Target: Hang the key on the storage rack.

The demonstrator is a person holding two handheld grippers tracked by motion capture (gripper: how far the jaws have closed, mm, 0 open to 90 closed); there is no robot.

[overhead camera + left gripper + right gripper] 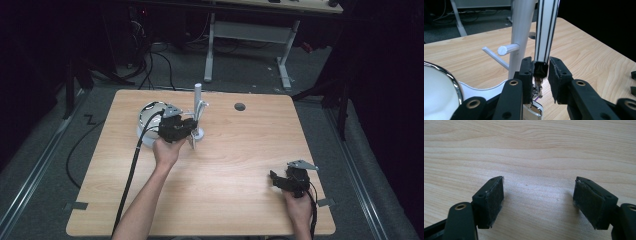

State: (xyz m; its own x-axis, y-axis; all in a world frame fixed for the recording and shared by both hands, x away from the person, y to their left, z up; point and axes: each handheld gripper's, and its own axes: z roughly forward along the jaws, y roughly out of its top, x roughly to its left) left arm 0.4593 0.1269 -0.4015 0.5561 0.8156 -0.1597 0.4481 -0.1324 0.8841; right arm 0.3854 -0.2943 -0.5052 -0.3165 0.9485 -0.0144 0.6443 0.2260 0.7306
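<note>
A white stand (198, 100) with short pegs rises from the far left part of the wooden table (240, 165). My left gripper (191, 132) is at its base. In the left gripper view the post (520, 37) and one peg (507, 49) are right behind my left gripper (541, 62). That gripper is shut on the lower end of a white strap with black stripes (546, 30), which runs straight up out of the frame. A metal clasp (534, 111) hangs below the jaws. My right gripper (274, 178) rests near the front right corner, open over bare wood (539, 192).
A white round object with a chrome rim (149, 115) sits just left of the stand, close to my left hand (436, 92). A round cable hole (240, 106) is in the table's far side. Cables trail off the front edge. Desk legs stand beyond the table.
</note>
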